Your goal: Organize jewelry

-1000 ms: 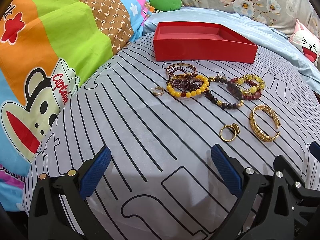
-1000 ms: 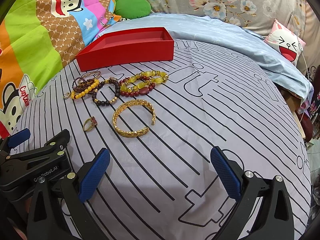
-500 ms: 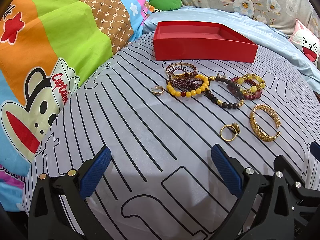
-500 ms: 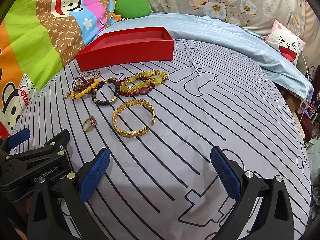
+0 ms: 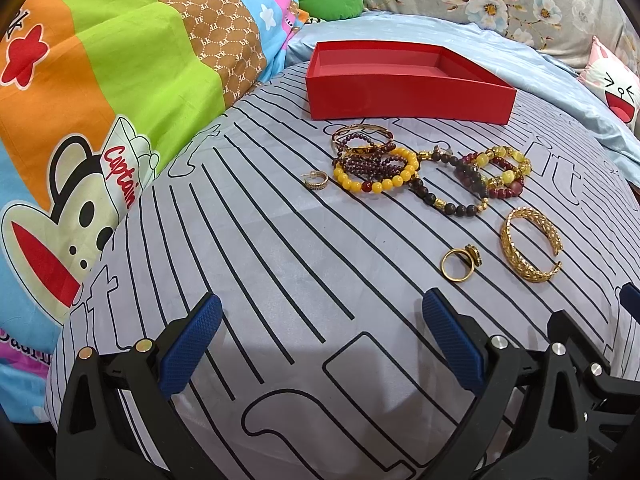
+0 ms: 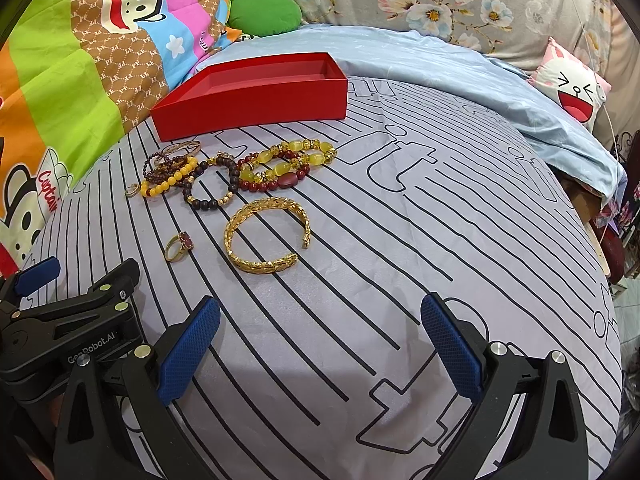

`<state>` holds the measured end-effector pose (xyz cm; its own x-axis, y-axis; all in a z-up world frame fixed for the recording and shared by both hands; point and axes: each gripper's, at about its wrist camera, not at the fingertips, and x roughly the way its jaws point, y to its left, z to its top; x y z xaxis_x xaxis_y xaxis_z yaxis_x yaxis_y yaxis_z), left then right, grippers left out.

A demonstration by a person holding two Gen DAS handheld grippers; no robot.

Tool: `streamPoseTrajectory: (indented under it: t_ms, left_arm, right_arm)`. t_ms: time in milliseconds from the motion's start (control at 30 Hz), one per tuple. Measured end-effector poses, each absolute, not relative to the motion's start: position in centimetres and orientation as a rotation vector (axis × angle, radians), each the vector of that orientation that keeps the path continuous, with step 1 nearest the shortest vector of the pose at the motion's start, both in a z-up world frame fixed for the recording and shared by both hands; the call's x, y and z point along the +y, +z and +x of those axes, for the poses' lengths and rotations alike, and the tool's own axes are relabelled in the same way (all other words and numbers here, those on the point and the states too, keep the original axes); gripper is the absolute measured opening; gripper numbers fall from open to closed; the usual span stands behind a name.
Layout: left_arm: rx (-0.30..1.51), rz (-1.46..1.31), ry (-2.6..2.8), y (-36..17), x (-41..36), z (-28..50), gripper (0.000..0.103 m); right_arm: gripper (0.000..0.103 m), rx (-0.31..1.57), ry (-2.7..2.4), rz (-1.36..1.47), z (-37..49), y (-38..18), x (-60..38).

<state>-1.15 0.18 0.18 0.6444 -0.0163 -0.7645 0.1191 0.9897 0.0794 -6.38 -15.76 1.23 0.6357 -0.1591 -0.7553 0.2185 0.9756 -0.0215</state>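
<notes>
An empty red box [image 5: 408, 98] [image 6: 250, 100] lies at the far side of a grey striped cushion. In front of it sits a cluster of beaded bracelets [image 5: 432, 176] [image 6: 240, 172]. Nearer lie a gold cuff bangle [image 5: 530, 250] [image 6: 266, 234], a gold ring with a dark stone [image 5: 460, 264] [image 6: 180, 245] and a small gold hoop [image 5: 316, 180] [image 6: 132, 191]. My left gripper [image 5: 318, 344] is open, low over the cushion's near part, holding nothing. My right gripper [image 6: 318, 346] is open too, to the right of the jewelry. The left gripper's body shows at the lower left of the right wrist view.
The grey striped cushion [image 5: 248, 264] [image 6: 420, 248] falls away at its near and right sides. A colourful cartoon blanket [image 5: 100, 80] rises on the left. A light blue sheet [image 6: 440, 64], a floral backdrop and a cartoon-face pillow [image 6: 576, 84] lie behind.
</notes>
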Motion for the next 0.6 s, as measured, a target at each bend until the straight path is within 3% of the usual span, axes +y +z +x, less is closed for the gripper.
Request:
streamPoseTrajectory:
  t_ms: [600]
  left_arm:
    - [0.870, 0.110, -0.085, -0.04, 0.39, -1.18, 0.096]
  right_arm:
    - [0.096, 0.864, -0.200, 0.078, -6.52, 1.00, -15.91]
